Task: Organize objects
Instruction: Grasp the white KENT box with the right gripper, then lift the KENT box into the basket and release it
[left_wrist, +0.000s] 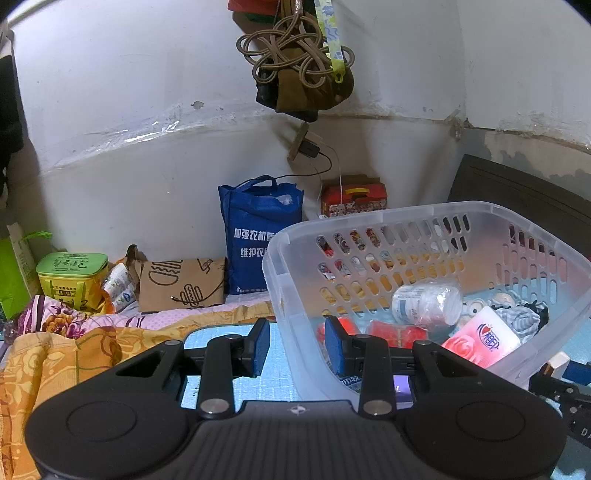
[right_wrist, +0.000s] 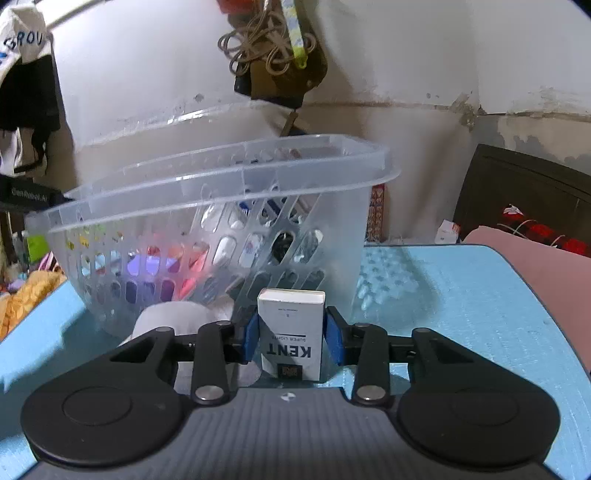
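1. The left gripper (left_wrist: 298, 345) had its blue pads pinching the near wall of the clear perforated plastic basket (left_wrist: 424, 218), tilting it on the light-blue foam mat (left_wrist: 221, 332).
2. The right gripper (right_wrist: 291, 334) was clamped on a white Kent cigarette pack (right_wrist: 291, 332), right beside the basket's outside wall.

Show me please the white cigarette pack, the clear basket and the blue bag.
white cigarette pack (right_wrist: 291, 334): right wrist view, its front face.
clear basket (right_wrist: 221, 181): right wrist view, its near rim.
blue bag (left_wrist: 255, 236): left wrist view, its printed front.
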